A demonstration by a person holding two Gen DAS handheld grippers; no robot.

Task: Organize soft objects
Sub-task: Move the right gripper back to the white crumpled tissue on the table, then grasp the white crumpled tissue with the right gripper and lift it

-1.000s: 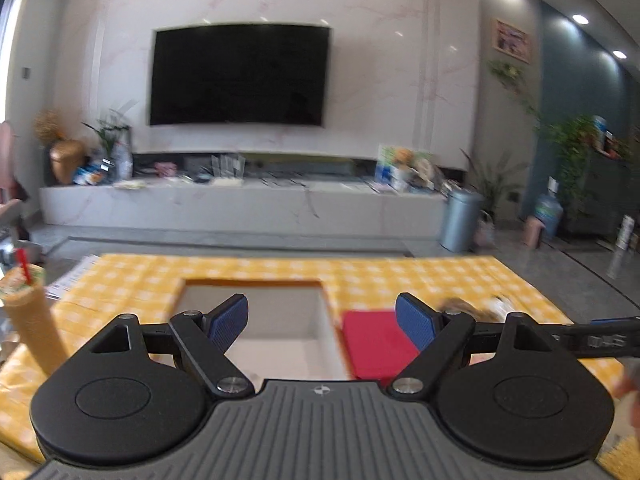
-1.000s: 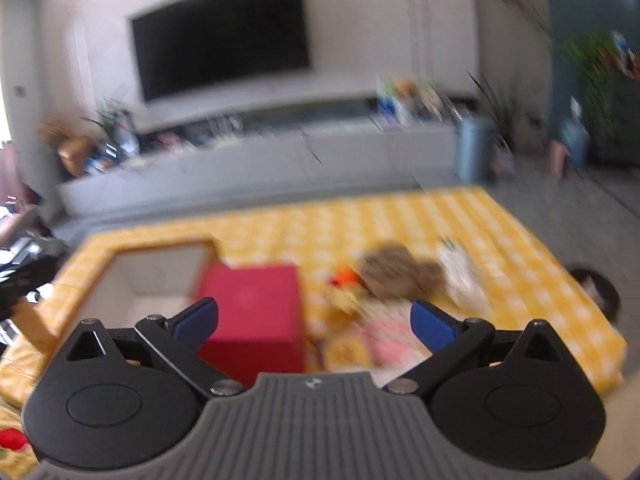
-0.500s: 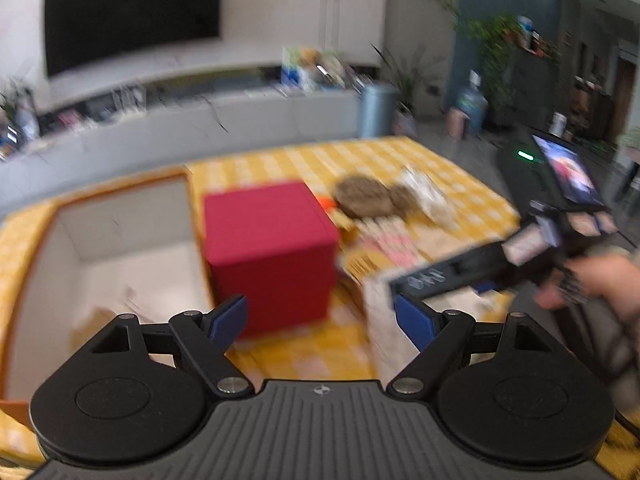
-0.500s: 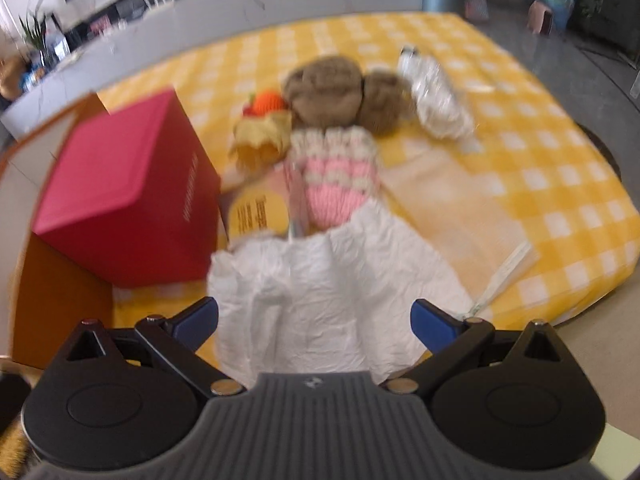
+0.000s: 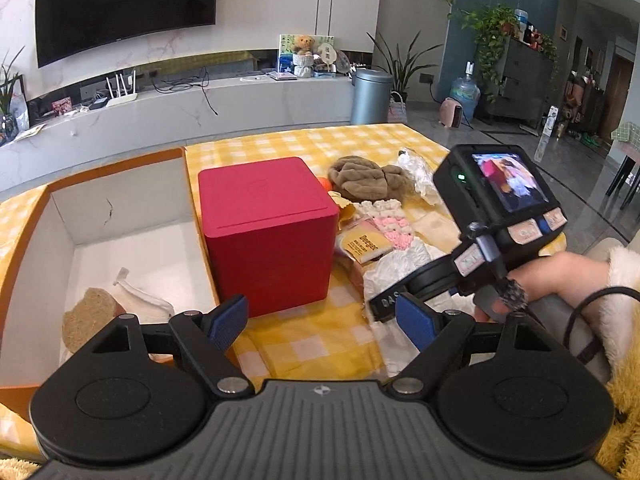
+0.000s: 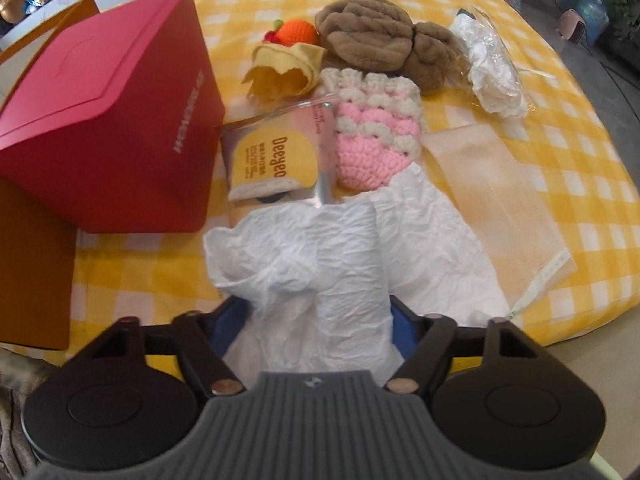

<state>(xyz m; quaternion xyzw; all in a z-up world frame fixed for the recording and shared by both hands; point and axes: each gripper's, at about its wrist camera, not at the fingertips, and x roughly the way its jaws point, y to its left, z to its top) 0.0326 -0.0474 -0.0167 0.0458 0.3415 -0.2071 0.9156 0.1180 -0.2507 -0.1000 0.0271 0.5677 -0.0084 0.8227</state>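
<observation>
Yellow checked tablecloth [image 6: 560, 92] carries the pile; your right gripper [image 6: 320, 320] straddles the crumpled white sheet [image 6: 320, 264], jaws apparently not yet closed. Your left gripper [image 5: 322, 320] hangs spread and empty. Pinch, then probably carry it to the open box [image 5: 120, 232].

A big dark television [image 5: 124, 4] hangs on the marble wall above a long pale console [image 5: 180, 108] strewn with cables and a white router [image 5: 120, 94]. A grey bin [image 5: 370, 96] stands at the console's end, beside leafy plants [image 5: 404, 68] and a water jug [image 5: 464, 94] on the floor.
</observation>
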